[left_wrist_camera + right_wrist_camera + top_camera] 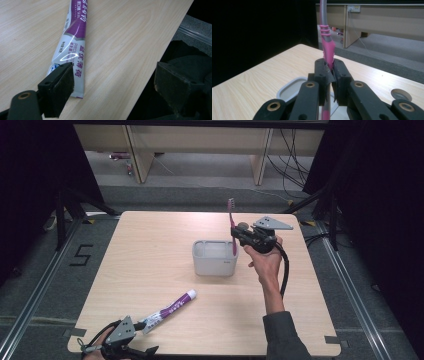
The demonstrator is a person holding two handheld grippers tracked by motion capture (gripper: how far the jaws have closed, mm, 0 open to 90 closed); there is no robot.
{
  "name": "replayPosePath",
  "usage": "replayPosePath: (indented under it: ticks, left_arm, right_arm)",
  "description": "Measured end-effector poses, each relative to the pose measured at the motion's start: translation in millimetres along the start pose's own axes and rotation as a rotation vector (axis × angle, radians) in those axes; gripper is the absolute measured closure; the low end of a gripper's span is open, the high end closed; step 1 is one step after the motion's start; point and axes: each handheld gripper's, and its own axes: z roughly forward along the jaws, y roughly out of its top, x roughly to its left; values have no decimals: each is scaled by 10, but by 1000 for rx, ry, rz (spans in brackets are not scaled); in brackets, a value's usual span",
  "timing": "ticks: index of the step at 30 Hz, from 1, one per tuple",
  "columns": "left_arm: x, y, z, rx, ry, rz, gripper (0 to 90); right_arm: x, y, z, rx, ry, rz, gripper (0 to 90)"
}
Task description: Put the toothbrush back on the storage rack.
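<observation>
A pink and grey toothbrush [232, 222] stands upright, bristles up, its lower end inside the right side of a grey rectangular cup [215, 258] at the table's middle. My right gripper [238, 236] is shut on the toothbrush [327, 47] handle just above the cup's rim [287, 88]. A purple and white toothpaste tube [169, 310] lies flat on the table near the front left. My left gripper [142, 326] is open at the front edge, with one pad [61, 88] touching the tube's [73, 42] crimped end and the other jaw beyond the table edge.
The wooden table [150, 245] has a small round hole plate [401, 94] set in its top beside the right gripper. Dark floor with rails surrounds the table, and cables trail at the back right. A person's right forearm [272, 292] reaches across the right half.
</observation>
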Motion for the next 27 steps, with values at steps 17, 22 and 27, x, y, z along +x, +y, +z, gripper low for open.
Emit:
replayPosePath:
  ticks: [17, 22, 27]
  left_arm:
    - [22, 5, -24, 29, 17, 31, 157]
    - [22, 5, -27, 25, 19, 31, 157]
    - [21, 5, -26, 19, 16, 27, 157]
  right_arm:
    - [-113, 34, 151, 11, -27, 45, 830]
    - [-135, 11, 188, 19, -39, 55, 830]
    - [-171, -36, 234, 17, -44, 61, 830]
